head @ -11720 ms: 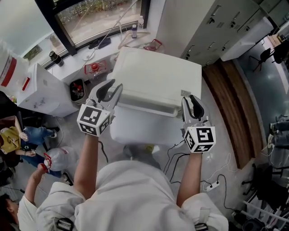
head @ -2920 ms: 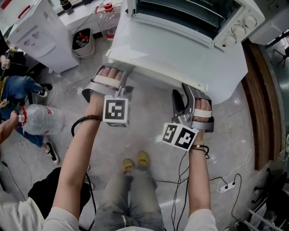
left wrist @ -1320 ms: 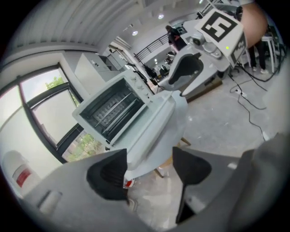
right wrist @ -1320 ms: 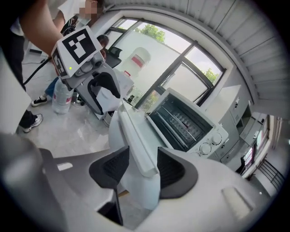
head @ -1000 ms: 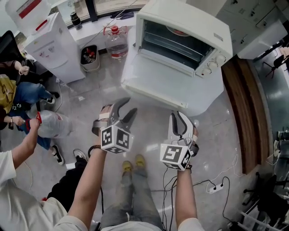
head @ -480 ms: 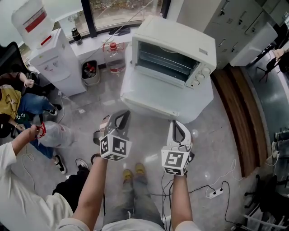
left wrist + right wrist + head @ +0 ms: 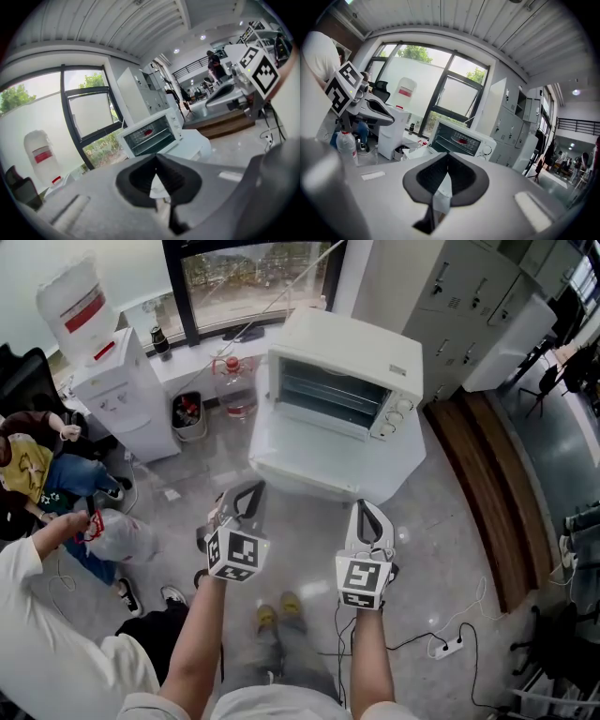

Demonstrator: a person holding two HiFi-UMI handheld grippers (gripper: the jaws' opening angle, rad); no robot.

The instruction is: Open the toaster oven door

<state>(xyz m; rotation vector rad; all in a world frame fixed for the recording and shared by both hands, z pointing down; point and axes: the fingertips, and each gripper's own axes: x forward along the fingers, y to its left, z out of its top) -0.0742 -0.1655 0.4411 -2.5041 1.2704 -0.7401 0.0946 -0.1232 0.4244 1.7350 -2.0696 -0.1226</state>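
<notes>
White toaster oven [image 7: 352, 348] stands ahead of both tools, well apart from them, its door [image 7: 319, 456] dropped flat toward them. The left tool [image 7: 246, 495] and the right tool [image 7: 367, 510] are clenched on nothing. The opening looks finished, with nothing left to do.

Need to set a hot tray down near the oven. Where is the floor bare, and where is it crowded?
Bare grey floor lies between the open oven door and the left gripper and right gripper, and rightward to the wooden step. Crowded: left, around the water dispenser, bin and water bottle; a power strip trails cables lower right.
</notes>
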